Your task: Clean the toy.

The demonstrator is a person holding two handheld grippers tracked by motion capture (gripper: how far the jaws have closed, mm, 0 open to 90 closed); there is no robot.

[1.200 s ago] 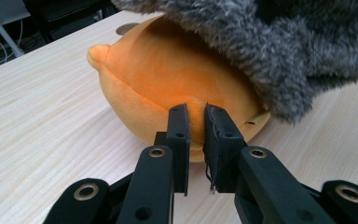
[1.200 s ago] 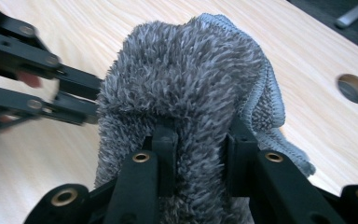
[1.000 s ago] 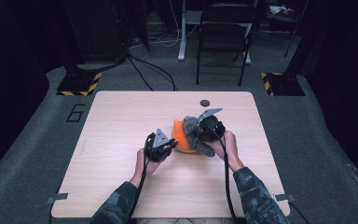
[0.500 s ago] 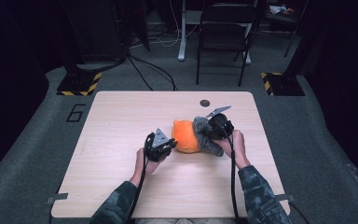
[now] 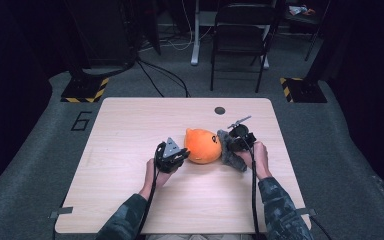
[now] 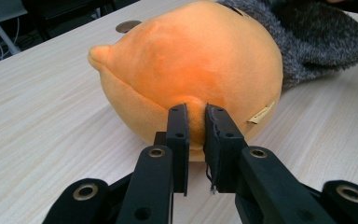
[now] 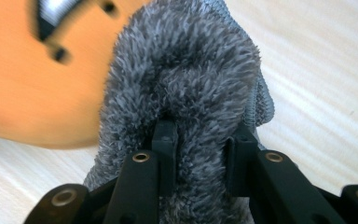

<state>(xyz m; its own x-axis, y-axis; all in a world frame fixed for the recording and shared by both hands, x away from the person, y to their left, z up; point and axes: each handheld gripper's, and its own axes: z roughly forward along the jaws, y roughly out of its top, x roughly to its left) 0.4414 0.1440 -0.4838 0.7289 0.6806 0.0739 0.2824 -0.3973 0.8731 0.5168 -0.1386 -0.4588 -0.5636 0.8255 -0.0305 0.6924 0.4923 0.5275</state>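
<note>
A small fold of short, velvety orange plush is pinched between the nearly closed black jaws of the left gripper [image 6: 195,122], whose flat pads are pressed against a raised seam low on the orange plush toy [image 6: 191,70]. The toy is rounded and dome-like, smooth-napped, with a small pointed nub at one side and a pale fabric tag [image 6: 261,113] just beside the jaws. A thick bunch of the grey cloth [image 7: 186,84] is clamped between the jaws of the right gripper [image 7: 204,140]; its pile is long, shaggy and fuzzy, with a stitched hem visible along one edge, and it bulges up and over the jaw tips. Immediately beyond that gripper the cloth is laid against the side of the orange toy, touching it. In the high view the toy [image 5: 203,146] is seen lying directly between the two tools, with the left gripper [image 5: 172,155] at one side and the right gripper [image 5: 240,142] at the other, the grey cloth [image 5: 230,152] hanging from the latter down to the table [image 5: 130,130], a pale wood-grain laminate surface. Both forearms, in camouflage-patterned sleeves, are extended forward over the near edge, each hand wrapped around its tool's handle, the right one reached slightly farther ahead.
</note>
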